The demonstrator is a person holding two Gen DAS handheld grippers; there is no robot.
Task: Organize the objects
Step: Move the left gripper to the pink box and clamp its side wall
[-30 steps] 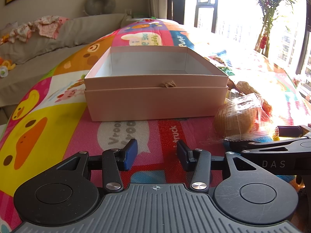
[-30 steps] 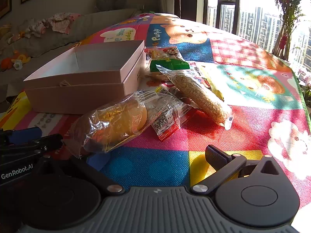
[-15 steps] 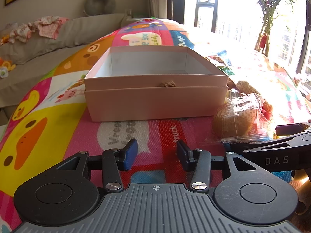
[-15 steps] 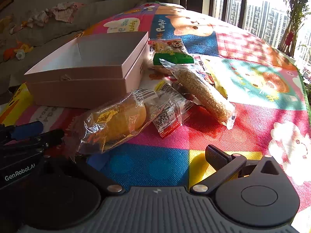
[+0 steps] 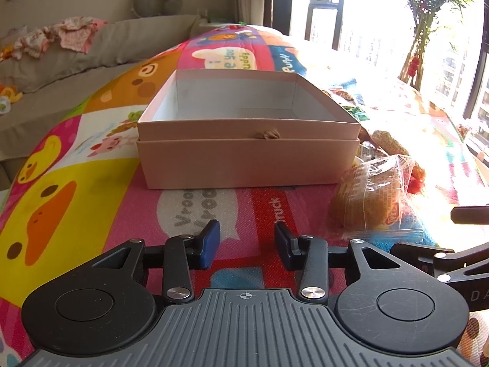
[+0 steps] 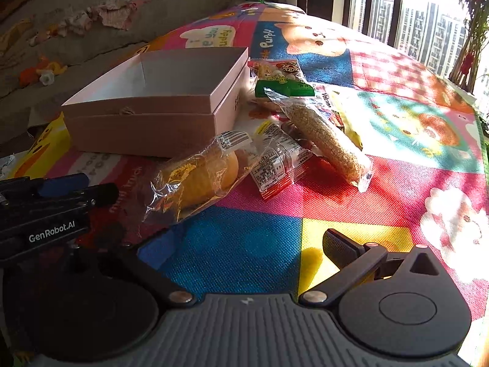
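Observation:
An open, empty pink box sits on the colourful play mat; it also shows in the right wrist view. A wrapped bun lies just right of the box front, also in the left wrist view. Behind it lie a red-edged packet, a long sesame stick pack and a green snack bag. My left gripper is open and empty, low over the mat in front of the box. My right gripper is open wide and empty, short of the bun.
The play mat covers the whole surface. A grey sofa with clothes runs along the left. A window and a plant are at the far right. The left gripper's body shows at the right wrist view's left edge.
My right gripper has risen and pulled back a little, so the snacks sit farther ahead. The left gripper has barely moved. Nothing was grasped.

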